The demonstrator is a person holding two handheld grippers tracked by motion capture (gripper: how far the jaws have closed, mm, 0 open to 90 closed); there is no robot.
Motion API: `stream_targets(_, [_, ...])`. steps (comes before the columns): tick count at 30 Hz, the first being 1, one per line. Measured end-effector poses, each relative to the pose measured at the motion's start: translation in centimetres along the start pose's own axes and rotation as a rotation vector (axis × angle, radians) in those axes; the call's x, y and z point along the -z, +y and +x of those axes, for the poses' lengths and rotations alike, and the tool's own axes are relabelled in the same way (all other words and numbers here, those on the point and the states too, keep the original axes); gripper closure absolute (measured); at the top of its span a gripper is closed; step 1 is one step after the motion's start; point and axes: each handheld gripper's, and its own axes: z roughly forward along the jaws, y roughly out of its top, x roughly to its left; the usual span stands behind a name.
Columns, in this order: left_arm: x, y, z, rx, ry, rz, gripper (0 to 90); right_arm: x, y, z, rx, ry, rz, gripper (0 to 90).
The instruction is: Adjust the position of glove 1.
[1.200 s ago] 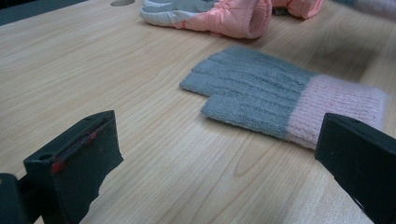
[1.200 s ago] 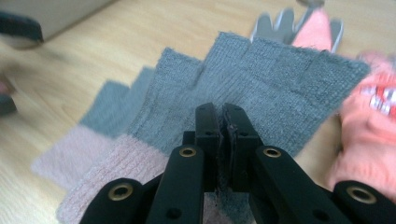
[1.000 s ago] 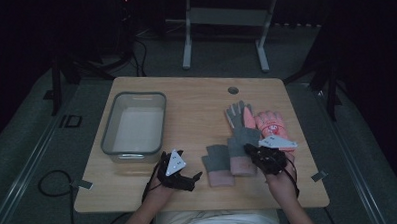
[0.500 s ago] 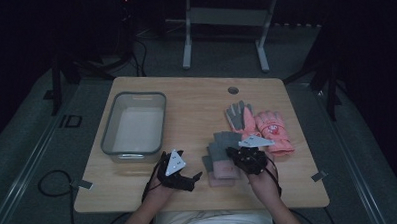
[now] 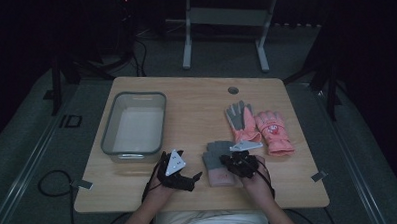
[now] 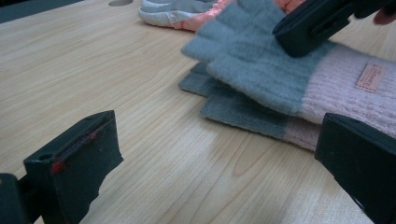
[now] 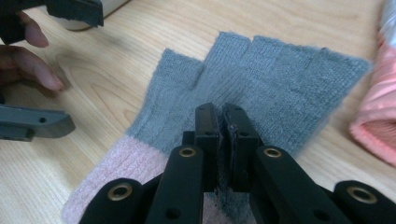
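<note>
Both grippers are black. The left gripper (image 5: pixel 195 178), nearest the clear plastic bin (image 5: pixel 107 137), carries a pale grey three-cornered plate dotted with small dark holes; a dark cable trails from it toward the table's near edge. In its own view the jaws are blocky, one with red marks along an edge. The right gripper (image 7: pixel 219 123), farther from the bin, has slim ribbed jaws on rounded arms set with brass-coloured rivets. The person seems to wear a white top.
</note>
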Motion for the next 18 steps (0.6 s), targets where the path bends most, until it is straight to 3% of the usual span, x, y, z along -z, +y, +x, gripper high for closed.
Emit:
stream_targets(9, [0.0, 0.0, -0.1, -0.007, 0.001, 0.001, 0.0, -1.6, -0.5, -0.6, -0.003, 0.023, 0.047, 84.4])
stream_targets(18, [0.0, 0.0, -0.3, -0.019, 0.020, 0.001, 0.0, -2.3, -1.1, -0.8, -0.002, 0.023, 0.044, 82.1])
